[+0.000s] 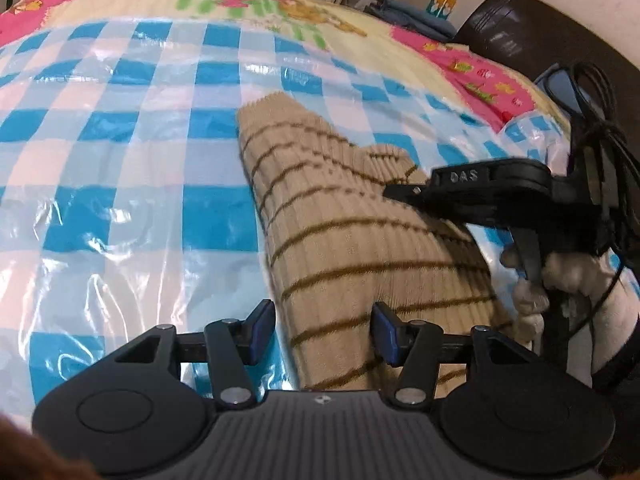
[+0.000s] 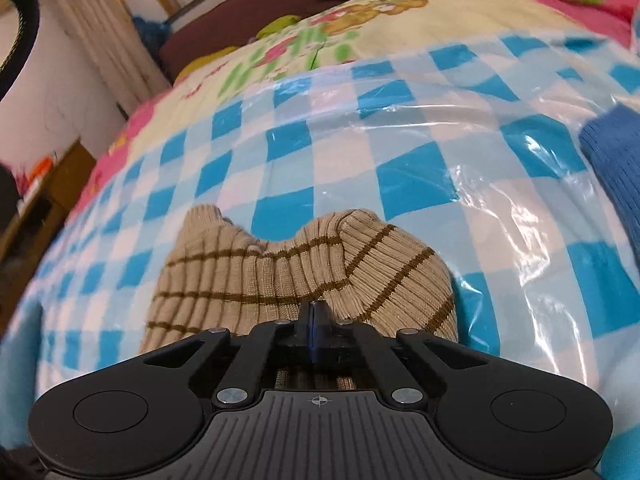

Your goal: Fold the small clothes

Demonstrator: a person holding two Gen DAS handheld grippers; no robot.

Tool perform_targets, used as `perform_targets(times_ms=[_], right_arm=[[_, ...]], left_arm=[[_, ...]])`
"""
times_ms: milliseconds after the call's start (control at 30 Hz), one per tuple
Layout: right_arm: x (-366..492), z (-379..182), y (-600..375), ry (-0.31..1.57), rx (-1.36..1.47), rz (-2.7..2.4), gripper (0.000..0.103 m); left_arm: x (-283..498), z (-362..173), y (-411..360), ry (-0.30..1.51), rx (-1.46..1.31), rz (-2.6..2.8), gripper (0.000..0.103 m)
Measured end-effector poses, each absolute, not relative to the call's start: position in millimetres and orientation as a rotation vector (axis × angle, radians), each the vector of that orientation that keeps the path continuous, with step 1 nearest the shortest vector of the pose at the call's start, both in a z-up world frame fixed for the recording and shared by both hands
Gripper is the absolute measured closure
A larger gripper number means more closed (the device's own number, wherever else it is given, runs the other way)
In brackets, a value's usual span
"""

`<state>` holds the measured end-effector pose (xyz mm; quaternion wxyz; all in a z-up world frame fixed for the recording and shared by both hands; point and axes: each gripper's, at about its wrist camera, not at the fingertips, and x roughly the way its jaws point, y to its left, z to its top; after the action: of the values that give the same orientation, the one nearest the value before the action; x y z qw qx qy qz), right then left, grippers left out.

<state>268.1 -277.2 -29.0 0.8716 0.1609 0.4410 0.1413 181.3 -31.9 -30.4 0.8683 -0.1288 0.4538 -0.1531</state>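
One soft, light ribbed garment (image 2: 304, 276) lies low in centre frame; our right gripper (image 2: 318, 312) pinches its near fold, our left gripper's (image 1: 323, 330) fingers (image 1: 262, 330) wide apart over its edge.

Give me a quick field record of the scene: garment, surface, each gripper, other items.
garment: beige striped knit, partly folded over itself
surface: blue checked plastic sheet over a cartoon bedspread
left gripper: open, fingers either side of the knit's near part
right gripper: shut on the knit's edge
other items: blue knit at the right edge of the right wrist view
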Motion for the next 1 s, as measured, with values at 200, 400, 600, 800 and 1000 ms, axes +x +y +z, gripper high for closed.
perform_targets(times_ms=[200, 400, 600, 800, 1000], right_arm=[[243.6, -0.5, -278.1, 0.842, 0.325, 0.342, 0.091], [197.5, 10.8, -281.1, 0.829, 0.252, 0.398, 0.091], [187.3, -13.0, -289.9, 0.886, 0.223, 0.374, 0.092], [181.7, -4.5, -305.0, 0.864, 0.295, 0.354, 0.09], [167.7, 3.7, -332.8, 0.842, 0.356, 0.31, 0.056]], left_arm=[[207.6, -16.6, -21.7, 0.898, -0.312, -0.28, 0.046], [242.8, -12.4, -18.9, 0.855, -0.335, -0.23, 0.046], [275.3, -43.1, -29.1, 0.969, -0.275, -0.16, 0.044], [263.1, -34.4, -25.5, 0.949, -0.284, -0.159, 0.044], [210.5, -15.1, -3.0, 0.939, -0.396, -0.257, 0.044]])
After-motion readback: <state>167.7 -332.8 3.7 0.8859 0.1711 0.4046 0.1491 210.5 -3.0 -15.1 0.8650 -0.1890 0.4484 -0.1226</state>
